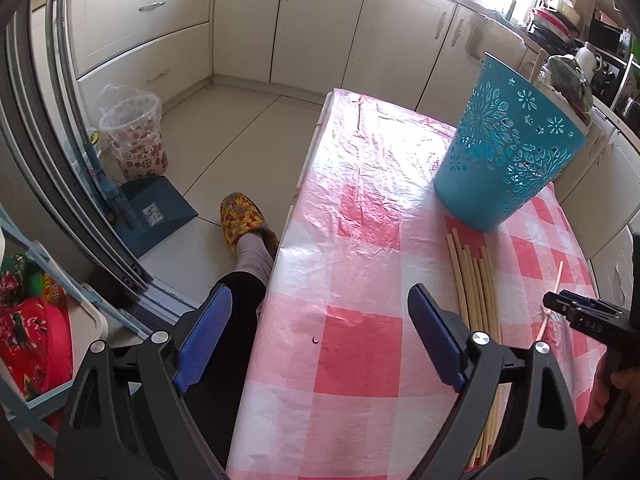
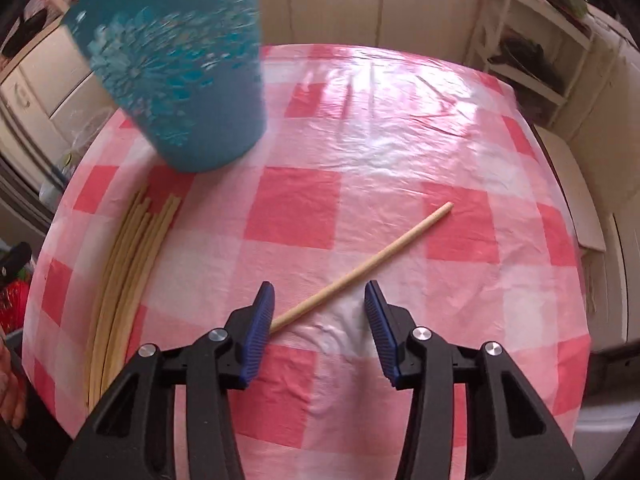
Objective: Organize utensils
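A teal cut-out basket [image 1: 508,148] stands on the pink checked tablecloth [image 1: 360,264]; it also shows in the right wrist view [image 2: 176,64]. A bundle of pale wooden sticks [image 1: 478,292] lies in front of it, seen at the left in the right wrist view [image 2: 128,264]. One single stick [image 2: 360,268] lies apart, slanting on the cloth. My right gripper [image 2: 319,300] is open, its jaws on either side of that stick's near end, not closed on it. My left gripper [image 1: 320,312] is open and empty over the table's left edge.
The table's left edge [image 1: 296,200] drops to a tiled floor with a foot in a patterned slipper [image 1: 244,216], a dustpan [image 1: 156,216] and a lined bin [image 1: 134,136]. Cabinets [image 1: 280,20] stand behind. A white shelf unit [image 2: 532,52] is beyond the far right.
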The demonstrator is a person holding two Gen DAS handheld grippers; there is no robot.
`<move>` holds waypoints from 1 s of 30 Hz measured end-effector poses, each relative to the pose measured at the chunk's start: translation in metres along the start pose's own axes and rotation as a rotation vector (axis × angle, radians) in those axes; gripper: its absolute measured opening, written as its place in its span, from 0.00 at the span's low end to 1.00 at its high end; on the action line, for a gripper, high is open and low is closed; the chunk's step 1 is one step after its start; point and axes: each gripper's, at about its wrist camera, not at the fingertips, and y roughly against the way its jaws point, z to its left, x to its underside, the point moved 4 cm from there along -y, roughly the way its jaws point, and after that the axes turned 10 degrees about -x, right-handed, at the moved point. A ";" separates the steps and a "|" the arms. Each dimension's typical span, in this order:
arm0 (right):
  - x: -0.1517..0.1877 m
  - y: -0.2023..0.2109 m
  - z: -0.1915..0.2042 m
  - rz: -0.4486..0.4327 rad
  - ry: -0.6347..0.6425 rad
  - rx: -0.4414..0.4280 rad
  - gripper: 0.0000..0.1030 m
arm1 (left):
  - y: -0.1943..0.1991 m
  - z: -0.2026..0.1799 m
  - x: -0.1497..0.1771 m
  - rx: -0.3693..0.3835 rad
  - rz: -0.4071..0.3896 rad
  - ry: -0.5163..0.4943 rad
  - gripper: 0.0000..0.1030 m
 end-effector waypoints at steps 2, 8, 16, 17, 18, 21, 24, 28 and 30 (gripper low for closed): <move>-0.007 0.008 -0.015 -0.025 -0.104 -0.010 0.45 | -0.002 -0.003 0.002 0.007 0.008 -0.005 0.83; -0.021 0.003 0.013 -0.004 0.042 0.001 0.24 | -0.002 -0.007 0.006 0.009 0.012 -0.020 0.83; -0.037 0.013 0.024 0.038 0.050 0.004 0.18 | -0.011 -0.001 0.007 0.010 0.037 0.005 0.83; -0.040 0.010 0.029 0.033 0.049 0.023 0.18 | -0.011 -0.002 0.008 0.010 0.038 0.002 0.83; -0.043 0.010 0.035 0.032 0.049 0.041 0.16 | -0.011 -0.002 0.008 0.009 0.037 -0.001 0.83; -0.045 0.008 0.058 0.047 0.090 0.061 0.06 | -0.012 -0.001 0.008 0.005 0.036 0.002 0.83; -0.035 0.020 0.059 0.055 0.039 -0.016 0.05 | -0.014 0.001 0.009 0.001 0.038 0.007 0.83; -0.025 0.058 0.047 -0.039 -0.105 -0.235 0.05 | -0.020 0.001 0.013 -0.005 0.056 0.004 0.83; -0.029 0.086 0.049 -0.110 -0.155 -0.329 0.05 | -0.021 0.000 0.014 -0.006 0.061 0.001 0.83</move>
